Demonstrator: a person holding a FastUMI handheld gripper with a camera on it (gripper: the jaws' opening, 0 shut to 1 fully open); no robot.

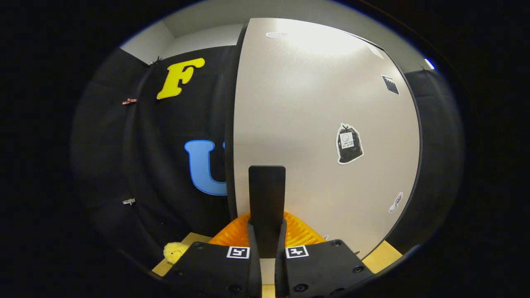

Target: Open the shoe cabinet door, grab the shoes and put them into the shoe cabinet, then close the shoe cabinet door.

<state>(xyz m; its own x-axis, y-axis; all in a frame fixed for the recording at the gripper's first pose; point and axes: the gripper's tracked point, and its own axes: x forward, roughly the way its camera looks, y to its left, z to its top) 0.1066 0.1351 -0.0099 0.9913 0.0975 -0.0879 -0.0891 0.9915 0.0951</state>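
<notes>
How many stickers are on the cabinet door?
5: one at the top edge, two near the upper far corner, a bag-shaped one mid-door, one low by the far edge. Gripper, shut on the handle, may hide others.

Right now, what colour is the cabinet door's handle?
Black, in the gripper view: the handle on the pale door.

I saw the shoe cabinet door [314,124] as a pale grey flat panel with a dark edge and a few stickers, standing upright just ahead of my fingers. A dark vertical handle [267,198] stood on it, low down.
</notes>
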